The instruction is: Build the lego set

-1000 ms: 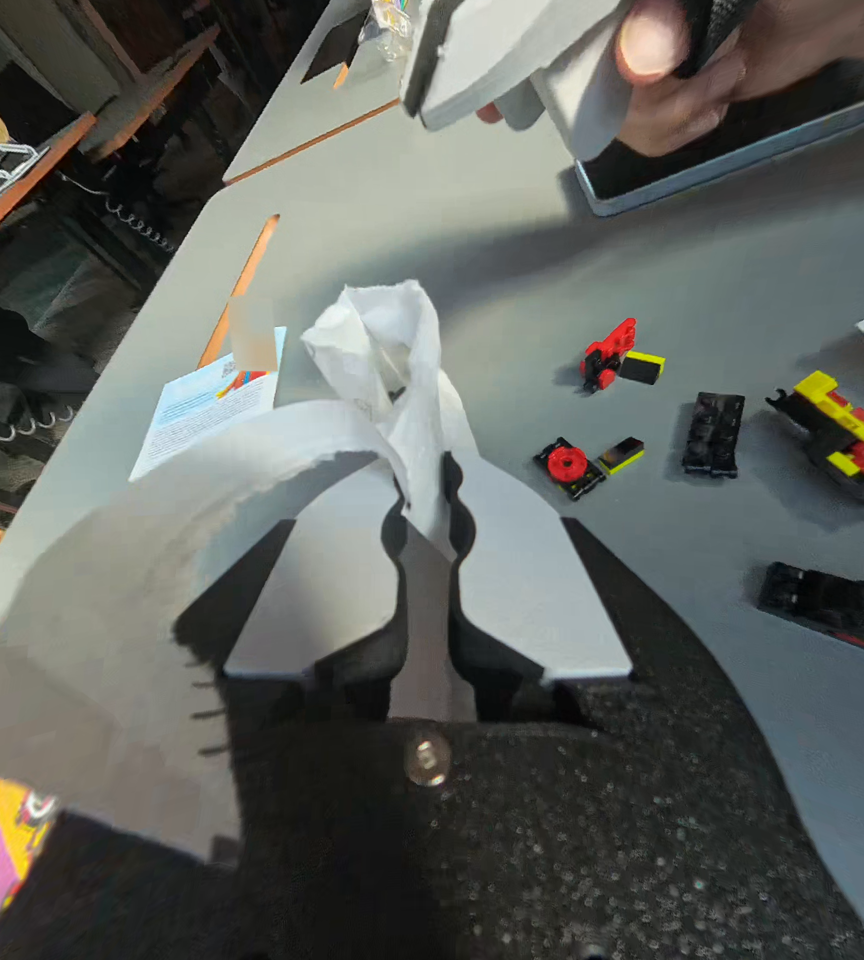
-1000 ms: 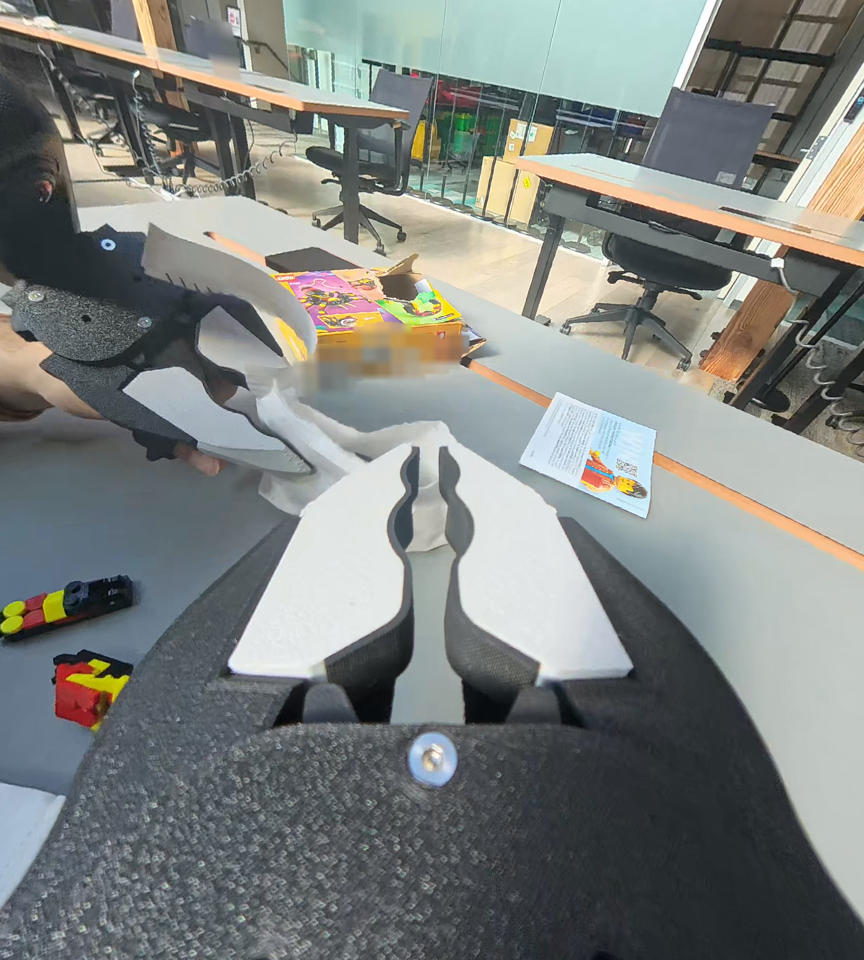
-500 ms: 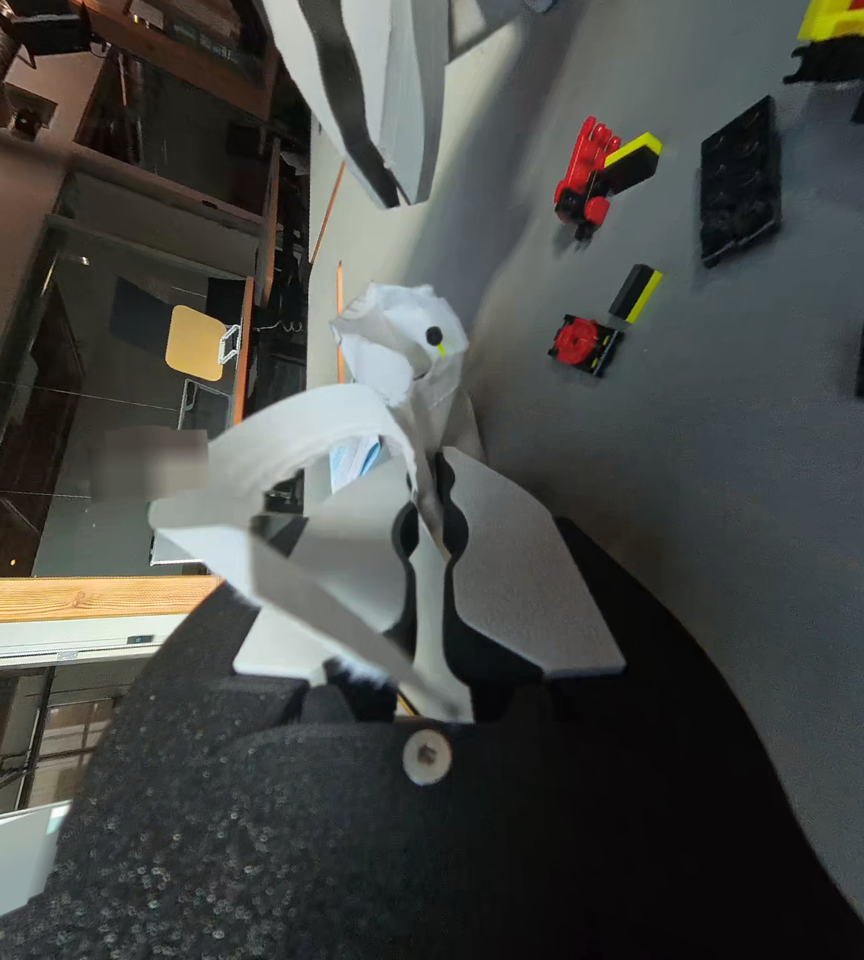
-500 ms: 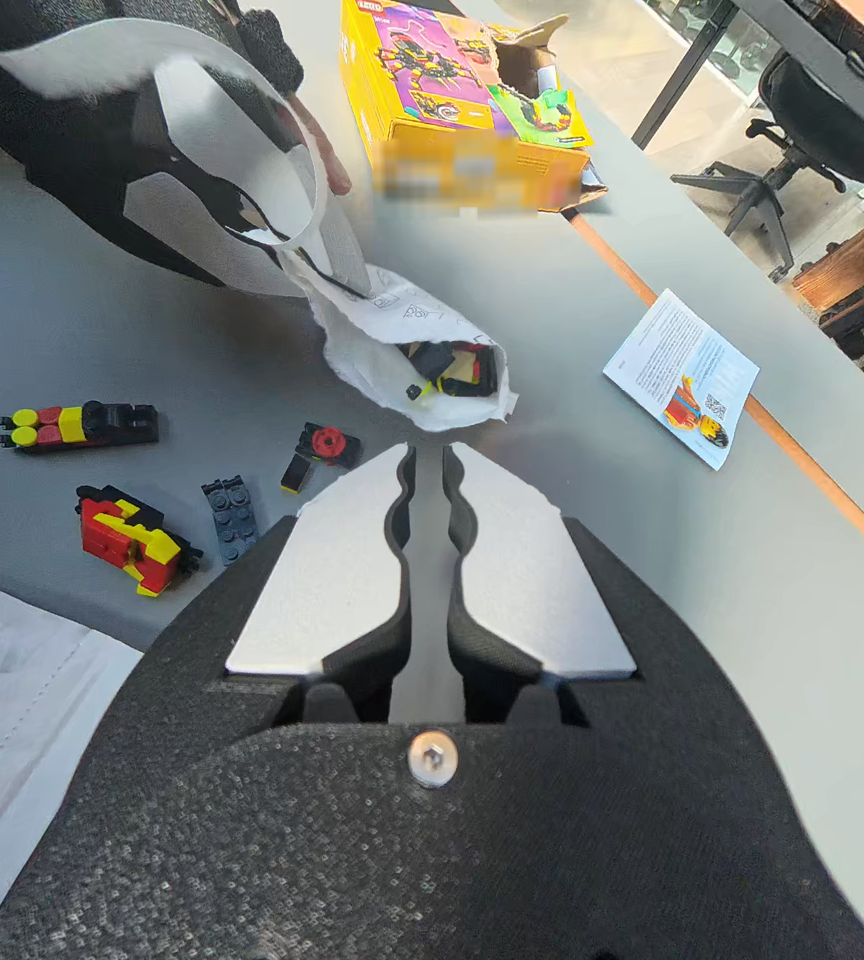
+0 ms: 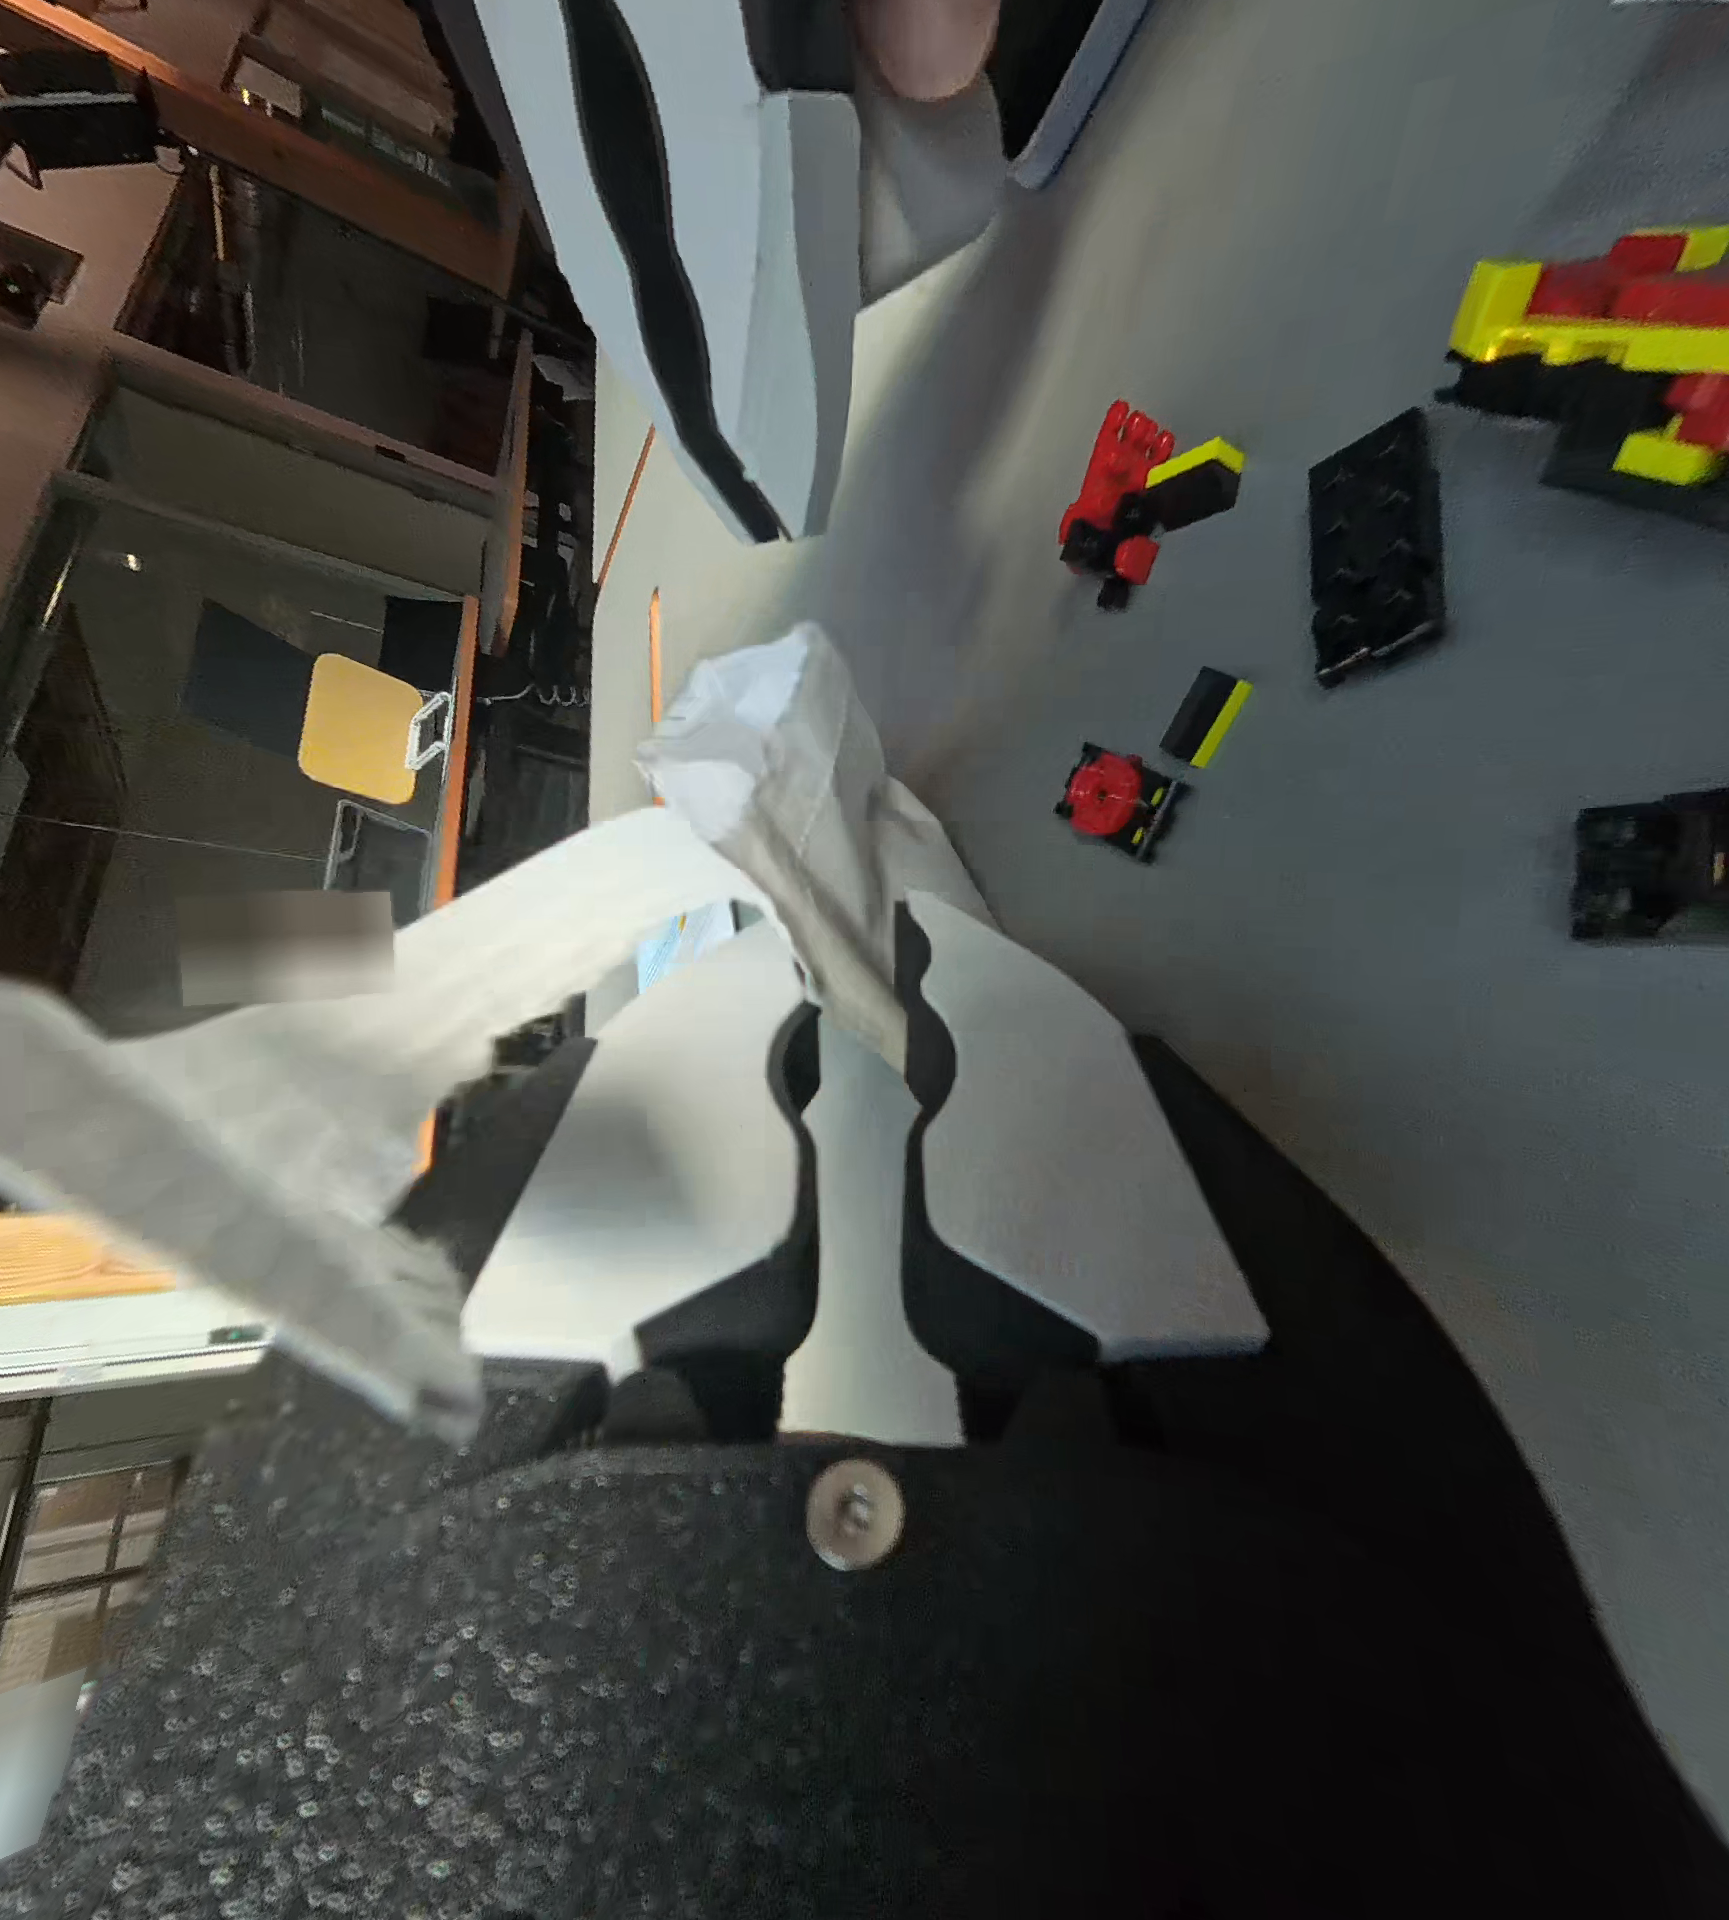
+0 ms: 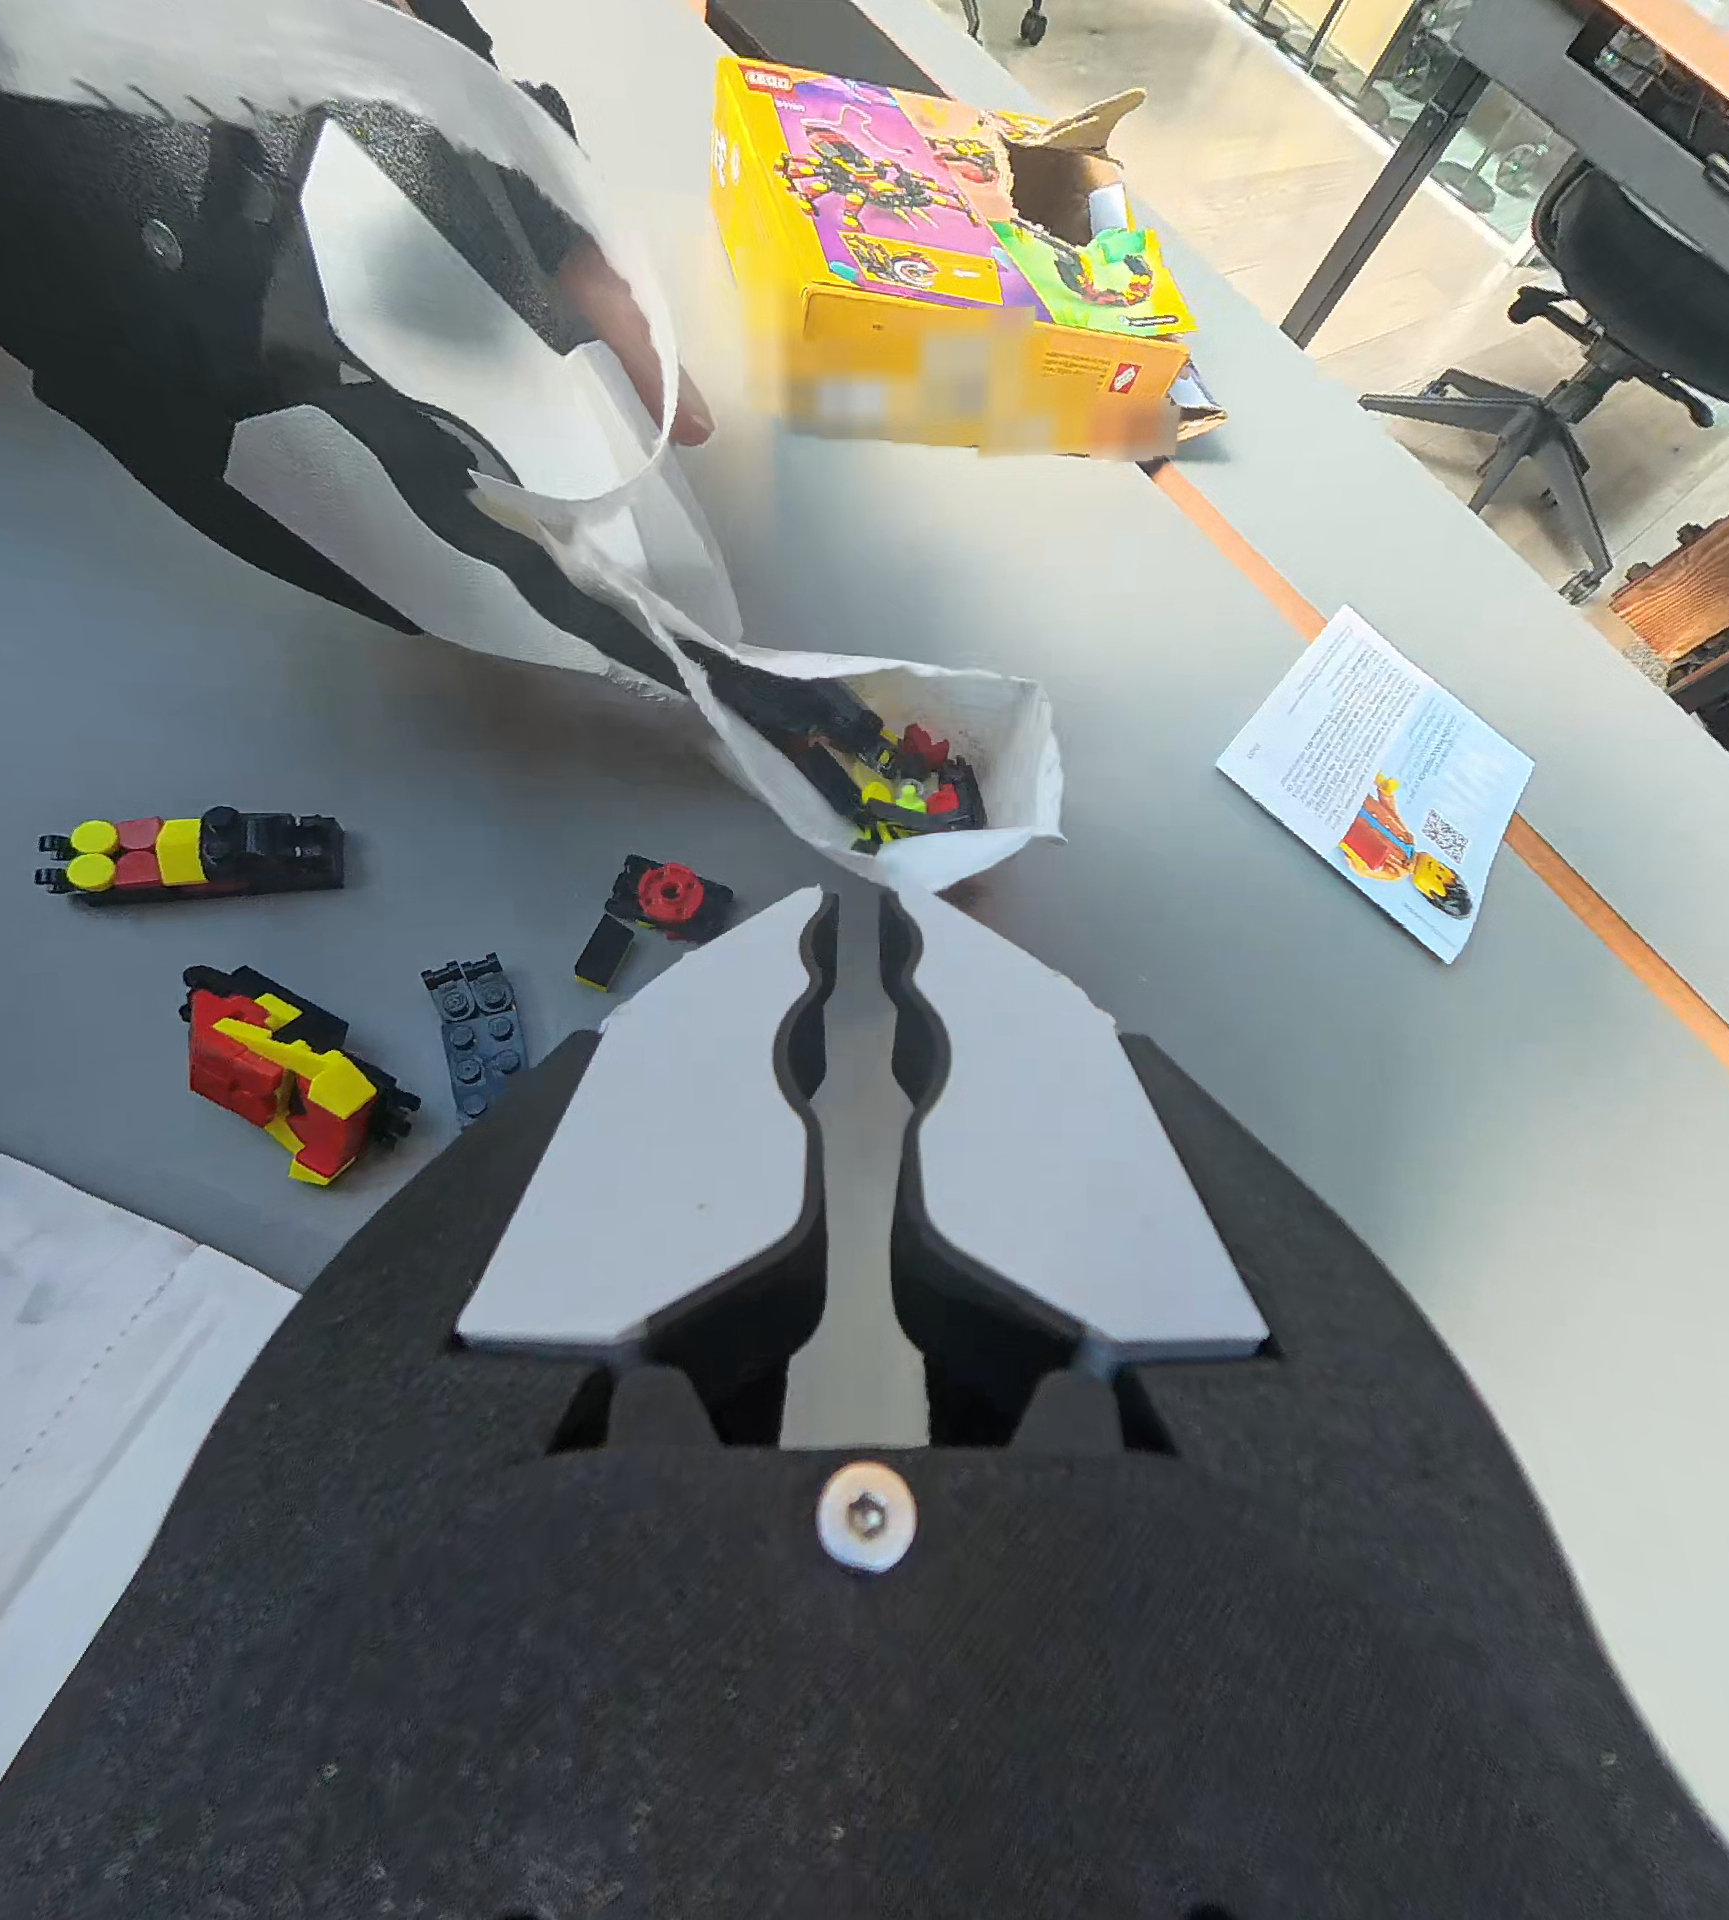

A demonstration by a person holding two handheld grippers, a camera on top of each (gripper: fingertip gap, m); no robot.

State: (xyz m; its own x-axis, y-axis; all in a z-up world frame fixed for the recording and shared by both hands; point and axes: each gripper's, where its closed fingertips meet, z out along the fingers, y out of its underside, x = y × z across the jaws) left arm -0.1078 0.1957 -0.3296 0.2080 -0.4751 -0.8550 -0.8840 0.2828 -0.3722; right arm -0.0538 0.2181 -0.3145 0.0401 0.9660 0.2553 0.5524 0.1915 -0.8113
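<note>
My left gripper (image 5: 855,977) is shut on the crumpled end of a white paper bag (image 5: 787,758) and holds it tilted above the grey table. A torn paper strip (image 5: 320,1039) curls off it. In the right wrist view the bag's open mouth (image 6: 1005,727) shows several small black, red and yellow pieces (image 6: 891,779), with my left gripper (image 6: 631,644) behind it. My right gripper (image 6: 852,904) is shut and empty, with its tips just below the bag's mouth. Loose builds lie on the table: a red and yellow block (image 6: 283,1070), a black and yellow bar (image 6: 195,852), a dark plate (image 6: 475,1023) and a red disc piece (image 6: 671,891).
A yellow set box (image 6: 943,239) stands torn open at the back. A printed leaflet (image 6: 1379,779) lies right, by an orange seam (image 6: 1618,914). White sheets (image 6: 39,1403) lie at front left. Desks and chairs stand beyond the table (image 6: 1307,1195). Tip to tip, the grippers are about 7 cm apart. Between my left fingertips and the red disc piece (image 6: 671,891) there is roughly 5 cm. My left wrist view (image 5: 1111,801) looks at it from another angle. From either gripper's tips it is about 9 cm to the dark plate (image 6: 475,1023).
My left gripper has rolled and tipped the bag, so its mouth faces the right camera and the pieces have slid toward the opening. My right gripper has pitched down and come close to the mouth.
</note>
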